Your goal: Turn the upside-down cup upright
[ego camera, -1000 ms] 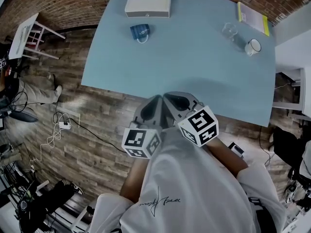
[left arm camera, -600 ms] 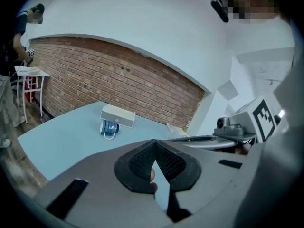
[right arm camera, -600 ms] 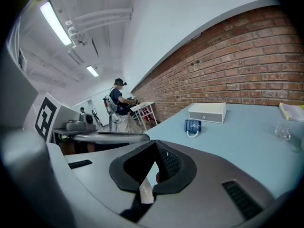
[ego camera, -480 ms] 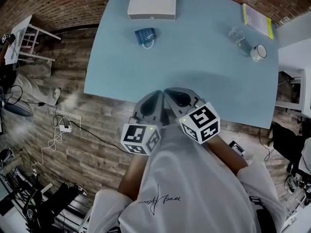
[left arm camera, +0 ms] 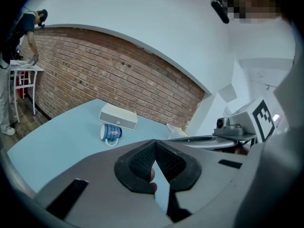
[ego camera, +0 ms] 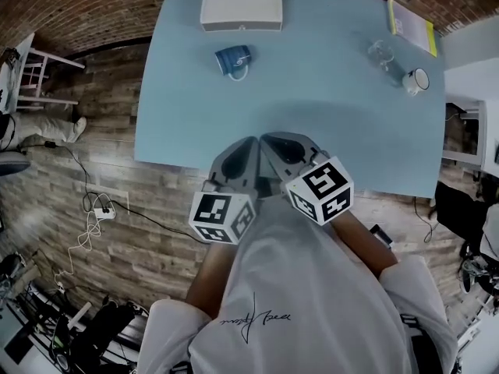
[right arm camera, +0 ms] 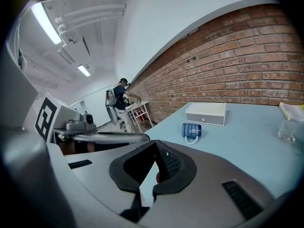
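1. Left gripper (ego camera: pixel 248 146) and right gripper (ego camera: pixel 273 140): jaws together, empty, far from white box (ego camera: pixel 242 8).
2. Blue mug (ego camera: pixel 232 58) sits just before box; unopened jaws would likely shove it.
3. Glass (ego camera: pixel 380 51), white mug (ego camera: pixel 415 79) right of box: wrong-cup risk.

On the blue table (ego camera: pixel 312 115), a white box (ego camera: pixel 241 9) at the far edge, a yellow booklet (ego camera: pixel 410 26) at the far right corner

Nudged left gripper (ego camera: pixel 248 143) and right gripper (ego camera: pixel 270 139) slightly forward, tips further over table (ego camera: pixel 312 100) edge; tilted view, sliding bystander's legs (ego camera: pixel 39 128) leftward.
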Demonstrator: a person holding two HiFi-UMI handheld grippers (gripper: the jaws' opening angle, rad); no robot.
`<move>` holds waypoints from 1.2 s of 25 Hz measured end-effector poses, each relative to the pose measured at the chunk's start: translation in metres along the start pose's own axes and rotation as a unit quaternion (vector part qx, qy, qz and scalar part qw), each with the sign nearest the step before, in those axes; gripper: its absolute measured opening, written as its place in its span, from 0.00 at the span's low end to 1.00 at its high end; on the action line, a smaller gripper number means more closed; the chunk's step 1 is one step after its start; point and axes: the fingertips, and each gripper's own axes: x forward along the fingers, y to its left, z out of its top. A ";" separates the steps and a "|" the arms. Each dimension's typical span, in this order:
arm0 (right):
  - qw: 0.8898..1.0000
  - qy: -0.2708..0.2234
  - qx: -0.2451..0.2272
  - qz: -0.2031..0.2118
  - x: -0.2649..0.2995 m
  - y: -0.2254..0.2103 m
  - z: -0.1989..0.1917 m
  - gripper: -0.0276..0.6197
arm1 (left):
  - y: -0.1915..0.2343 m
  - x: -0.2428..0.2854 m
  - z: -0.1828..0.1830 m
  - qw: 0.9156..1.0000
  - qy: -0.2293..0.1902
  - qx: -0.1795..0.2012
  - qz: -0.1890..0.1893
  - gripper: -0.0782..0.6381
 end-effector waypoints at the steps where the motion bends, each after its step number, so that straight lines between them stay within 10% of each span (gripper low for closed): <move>1: 1.000 0.000 0.002 -0.003 0.003 -0.001 0.002 0.08 | 0.003 0.001 0.002 1.000 0.001 0.000 -0.002 0.12; 30: 0.998 -0.002 0.023 -0.055 0.082 -0.021 0.044 0.08 | 0.077 0.037 0.043 0.998 0.040 0.000 -0.054 0.12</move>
